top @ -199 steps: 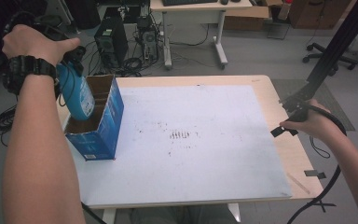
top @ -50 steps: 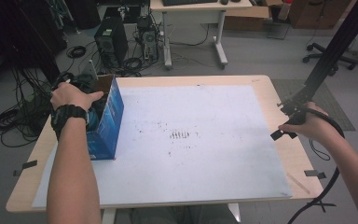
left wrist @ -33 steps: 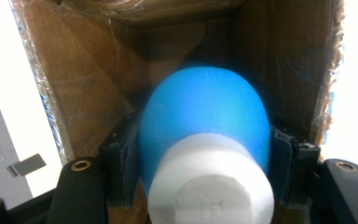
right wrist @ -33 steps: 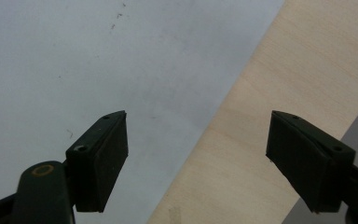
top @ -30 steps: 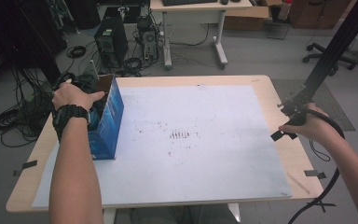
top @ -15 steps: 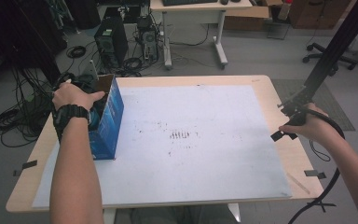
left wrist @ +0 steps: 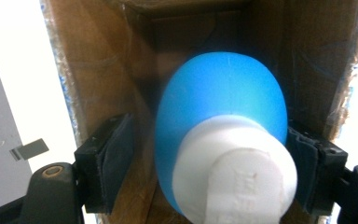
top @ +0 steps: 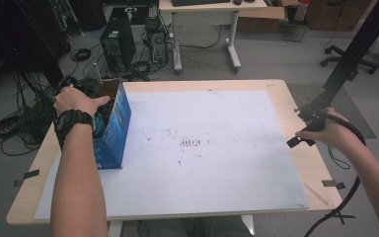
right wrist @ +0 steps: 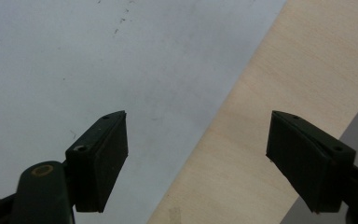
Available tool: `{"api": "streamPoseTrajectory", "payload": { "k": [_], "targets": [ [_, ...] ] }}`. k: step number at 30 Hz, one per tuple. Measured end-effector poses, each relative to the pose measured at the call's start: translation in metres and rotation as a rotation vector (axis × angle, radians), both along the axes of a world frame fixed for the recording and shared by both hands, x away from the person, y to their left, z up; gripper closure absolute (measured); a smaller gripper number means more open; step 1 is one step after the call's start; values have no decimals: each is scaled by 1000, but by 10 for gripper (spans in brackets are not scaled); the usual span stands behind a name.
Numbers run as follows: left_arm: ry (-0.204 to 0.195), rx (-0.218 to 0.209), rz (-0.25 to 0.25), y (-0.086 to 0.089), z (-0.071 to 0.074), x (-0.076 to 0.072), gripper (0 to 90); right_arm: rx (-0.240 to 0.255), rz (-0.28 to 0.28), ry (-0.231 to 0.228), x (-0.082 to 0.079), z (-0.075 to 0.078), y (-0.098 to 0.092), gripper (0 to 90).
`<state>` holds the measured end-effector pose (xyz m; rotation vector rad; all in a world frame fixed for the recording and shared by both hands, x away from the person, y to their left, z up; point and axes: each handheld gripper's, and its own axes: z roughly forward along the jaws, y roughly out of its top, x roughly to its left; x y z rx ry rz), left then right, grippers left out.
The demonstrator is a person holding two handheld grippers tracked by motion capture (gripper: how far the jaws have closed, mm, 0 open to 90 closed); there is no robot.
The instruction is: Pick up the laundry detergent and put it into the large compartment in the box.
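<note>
The blue bottle (top: 100, 124) sits down inside the blue box (top: 114, 129) at the left side of the table (top: 276, 89). From the high view, the person's left hand (top: 76, 101) reaches into the open top of the box, and a bit of the bottle peeks out beside the wrist. The right hand (top: 328, 133) rests far away at the right edge of the table, holding the right tool (top: 303, 129) over the white sheet (top: 217, 148).

In the left gripper view, the left tool (left wrist: 209, 161) points down into the brown inside of the box. The bottle (left wrist: 219, 135) with its white cap (left wrist: 235, 172) is between the two black pads. The jaws have just been opening. One pad stands clear of the bottle; the other seems right at its side, so the grip looks let go.

In the right gripper view, the right tool (right wrist: 196, 154) is wide open with nothing in it, above the line where the sheet meets the wood.

I think this is the drop-off step. Next the left hand should lift straight up, without bumping the box walls or pulling the bottle back out.
</note>
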<state>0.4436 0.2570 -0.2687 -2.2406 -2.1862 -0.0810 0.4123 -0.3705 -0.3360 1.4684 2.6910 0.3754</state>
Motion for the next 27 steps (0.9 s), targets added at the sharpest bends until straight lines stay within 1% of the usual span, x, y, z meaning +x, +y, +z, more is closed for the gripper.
{"api": "streamPoseTrajectory", "payload": {
  "k": [6,9,10,11,12,18,23,24,27],
  "targets": [
    [-14,-6,4,1,4,-3,218,5,-2,-2,-1,1,-2,208],
    [-15,-9,6,1,5,-4,209,4,-2,-3,-2,1,-2,208],
    [-18,-13,6,1,6,-4,191,6,0,-5,-2,1,-1,208],
    [-17,-18,9,1,7,-4,191,6,0,-5,-2,1,-1,208],
    [-18,-14,5,1,8,-4,174,4,1,-6,-2,2,-1,208],
    [-31,-7,6,0,14,-6,171,7,5,-13,-2,4,0,208],
    [-47,-17,7,1,19,-9,160,10,5,-16,-3,4,0,208],
    [-45,-19,5,1,19,-9,159,11,3,-15,-3,4,0,208],
    [-54,-11,3,1,22,-10,159,9,3,-15,-4,4,-1,208]
  ]
}}
